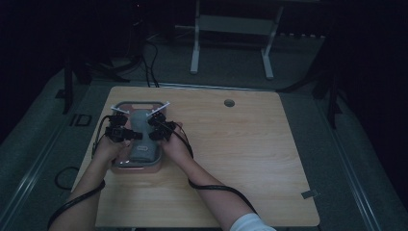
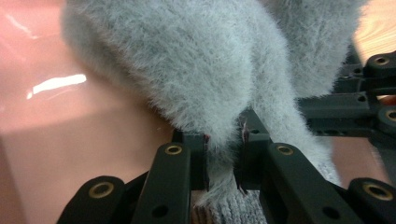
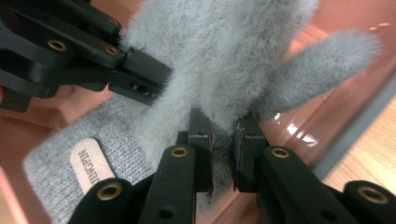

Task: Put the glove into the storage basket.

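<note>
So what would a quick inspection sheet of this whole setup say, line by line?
Surface: wooden table, round hole near its far edge.
Job's things: fuzzy grey glove lying in a pink tray.
Clutter: small grey tab at the table's right edge.
Grippers: left gripper and right gripper both shut on the glove, fluff pinched between their fingers.
Cables: a black cable trails from each gripper; more lie on the floor.
Surroundings: dark room, white frame legs beyond the table.

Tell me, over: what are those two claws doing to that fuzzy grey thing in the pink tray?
Left gripper shut on fuzzy grey glove. Right gripper shut on it too. Glove over pink tray. Nothing in the way.
</note>
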### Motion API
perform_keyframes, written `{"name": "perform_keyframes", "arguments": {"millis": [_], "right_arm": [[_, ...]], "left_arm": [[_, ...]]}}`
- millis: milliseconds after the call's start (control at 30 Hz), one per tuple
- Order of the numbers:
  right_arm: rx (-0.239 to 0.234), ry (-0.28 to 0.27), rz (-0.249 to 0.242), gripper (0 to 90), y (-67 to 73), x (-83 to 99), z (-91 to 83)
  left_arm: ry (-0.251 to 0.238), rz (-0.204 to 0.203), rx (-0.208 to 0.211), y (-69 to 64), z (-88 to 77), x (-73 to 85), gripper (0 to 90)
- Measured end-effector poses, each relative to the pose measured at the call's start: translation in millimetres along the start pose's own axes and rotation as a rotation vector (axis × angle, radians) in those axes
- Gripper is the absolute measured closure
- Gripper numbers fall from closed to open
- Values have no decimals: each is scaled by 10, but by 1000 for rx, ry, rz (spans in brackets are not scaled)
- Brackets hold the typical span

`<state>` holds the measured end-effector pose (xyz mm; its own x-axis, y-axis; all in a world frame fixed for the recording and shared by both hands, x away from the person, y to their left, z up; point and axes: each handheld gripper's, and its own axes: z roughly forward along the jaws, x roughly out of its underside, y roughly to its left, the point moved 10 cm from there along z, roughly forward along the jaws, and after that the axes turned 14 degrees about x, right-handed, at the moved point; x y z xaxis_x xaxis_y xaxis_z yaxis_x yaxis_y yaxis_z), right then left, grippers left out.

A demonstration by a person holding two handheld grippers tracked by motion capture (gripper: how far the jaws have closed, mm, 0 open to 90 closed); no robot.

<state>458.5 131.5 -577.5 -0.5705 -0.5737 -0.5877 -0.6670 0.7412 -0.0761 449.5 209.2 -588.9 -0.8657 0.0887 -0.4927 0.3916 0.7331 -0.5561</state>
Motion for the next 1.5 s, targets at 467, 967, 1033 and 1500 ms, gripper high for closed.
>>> {"name": "perform_keyframes", "arguments": {"millis": [467, 967, 1033, 1500], "right_arm": [[49, 45, -86, 639, 40, -16, 90], [-73, -107, -76, 246, -215, -135, -408], [-89, -106, -90, 211, -237, -86, -444], [-128, -167, -171, 164, -274, 316, -585]], "left_arm": [[49, -11, -97, 121, 92, 19, 660], [-175, 114, -41, -238, -277, -127, 238], [-194, 144, -25, -292, -297, -103, 189], [-275, 319, 49, -686, -434, 278, 149]]}}
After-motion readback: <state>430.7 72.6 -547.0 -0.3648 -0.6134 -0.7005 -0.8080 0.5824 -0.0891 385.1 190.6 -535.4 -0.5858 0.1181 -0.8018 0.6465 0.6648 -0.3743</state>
